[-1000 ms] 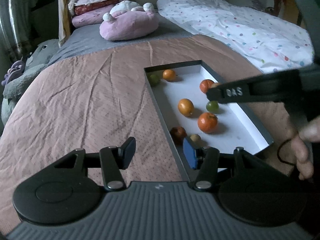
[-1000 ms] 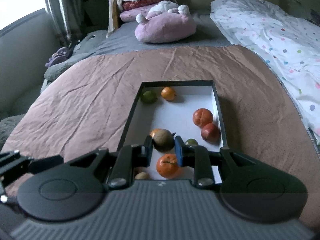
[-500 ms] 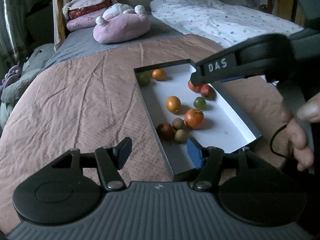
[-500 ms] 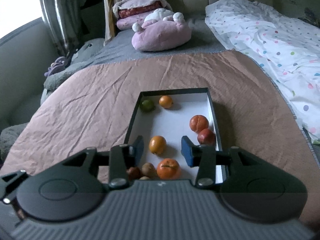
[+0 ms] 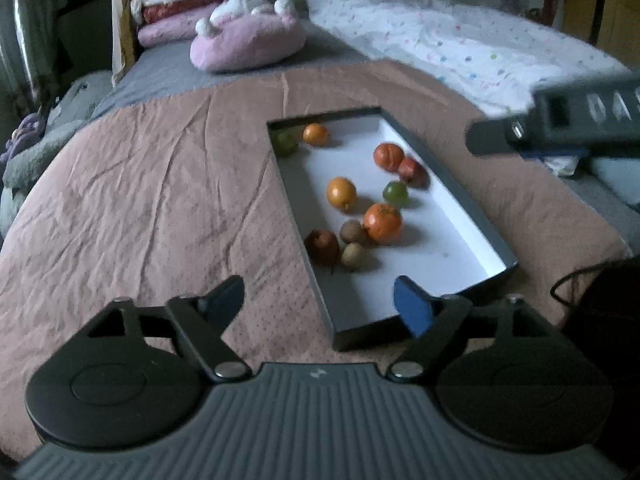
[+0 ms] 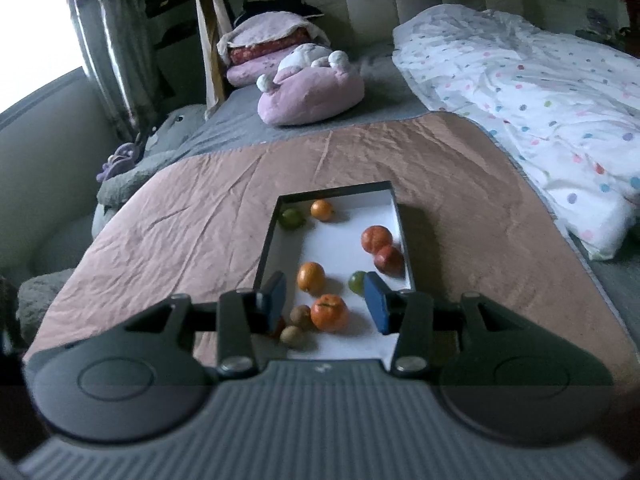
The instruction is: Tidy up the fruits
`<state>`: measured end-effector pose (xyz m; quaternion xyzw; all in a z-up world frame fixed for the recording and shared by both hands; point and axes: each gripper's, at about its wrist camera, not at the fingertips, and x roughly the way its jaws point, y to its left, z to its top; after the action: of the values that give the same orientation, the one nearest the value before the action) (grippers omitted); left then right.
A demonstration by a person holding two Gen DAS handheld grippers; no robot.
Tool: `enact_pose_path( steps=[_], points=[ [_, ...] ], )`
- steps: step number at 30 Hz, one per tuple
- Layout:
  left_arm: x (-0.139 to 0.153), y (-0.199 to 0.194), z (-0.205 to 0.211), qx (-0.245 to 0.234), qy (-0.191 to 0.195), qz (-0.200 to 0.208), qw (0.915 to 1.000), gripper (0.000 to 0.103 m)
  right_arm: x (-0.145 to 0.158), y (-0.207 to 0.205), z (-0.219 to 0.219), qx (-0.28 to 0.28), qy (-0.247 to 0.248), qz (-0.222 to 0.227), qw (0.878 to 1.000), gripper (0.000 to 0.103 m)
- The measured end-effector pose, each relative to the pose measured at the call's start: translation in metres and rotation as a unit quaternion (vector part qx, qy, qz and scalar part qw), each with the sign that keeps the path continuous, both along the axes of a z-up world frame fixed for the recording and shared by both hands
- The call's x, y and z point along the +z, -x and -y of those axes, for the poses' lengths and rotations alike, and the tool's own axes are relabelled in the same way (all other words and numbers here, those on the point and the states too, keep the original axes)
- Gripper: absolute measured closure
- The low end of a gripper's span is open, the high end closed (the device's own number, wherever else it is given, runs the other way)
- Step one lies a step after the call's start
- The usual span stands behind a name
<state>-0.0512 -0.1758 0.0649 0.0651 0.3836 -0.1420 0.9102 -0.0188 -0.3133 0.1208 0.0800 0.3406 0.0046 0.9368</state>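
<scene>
A shallow box [image 5: 486, 226] with dark walls and a white floor lies on a pink blanket [image 5: 160, 200] spread over a bed. All the fruit in view sits inside the box.

At the far left corner are a green fruit [image 5: 285, 142] and a small orange [image 5: 315, 134], just beside each other. Against the right wall are a red-orange fruit [image 5: 388, 156] and a darker red fruit [image 5: 412, 171], touching. Mid-box are a round orange [image 5: 341, 193] and a green grape-like fruit [image 5: 395, 194], apart from each other. Nearer the camera is a cluster: a large tangerine [image 5: 382, 223], two small brown fruits [image 5: 352, 232] [image 5: 353, 255] touching it or each other, and a dark red fruit [image 5: 322, 242] against the left wall.

The left tool [image 5: 318, 306] is held above the near end of the box, its jaws spread wide and opening further; nothing is pinched, and the box's near left corner shows between them.

The right tool [image 6: 324, 302] hangs over the near half of the box, its jaws parted and opening. The tangerine [image 6: 329, 312] and the round orange [image 6: 311, 277] appear in the gap, but the pads touch neither. From the left wrist view, part of the right tool's body enters at the upper right, blurred.

Beyond the blanket are a pink plush cushion [image 6: 312, 94] and a white dotted quilt [image 6: 520, 92].
</scene>
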Motion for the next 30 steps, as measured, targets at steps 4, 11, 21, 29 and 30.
enact_pose_path(
  steps=[4, 11, 21, 29, 30],
  points=[
    [0.015, 0.002, 0.002, 0.003, -0.021, 0.051, 0.9985, 0.004, 0.003, 0.018, 0.002, -0.005, 0.015, 0.010, 1.000, 0.057],
    [0.044, -0.003, 0.000, 0.045, -0.032, 0.099, 0.9936, 0.001, 0.008, 0.049, 0.013, -0.025, 0.039, 0.021, 0.999, 0.057],
    [0.048, 0.006, 0.008, 0.035, -0.012, 0.049, 0.9981, 0.001, -0.001, 0.080, 0.018, -0.022, 0.060, -0.027, 0.998, 0.057],
    [0.048, 0.026, 0.017, 0.024, 0.007, 0.022, 0.9995, 0.001, -0.008, 0.106, 0.010, -0.001, 0.066, -0.061, 0.996, 0.057],
    [0.048, 0.029, 0.018, 0.023, 0.008, 0.021, 0.9995, 0.001, -0.009, 0.108, 0.010, 0.001, 0.067, -0.064, 0.996, 0.057]
  ],
)
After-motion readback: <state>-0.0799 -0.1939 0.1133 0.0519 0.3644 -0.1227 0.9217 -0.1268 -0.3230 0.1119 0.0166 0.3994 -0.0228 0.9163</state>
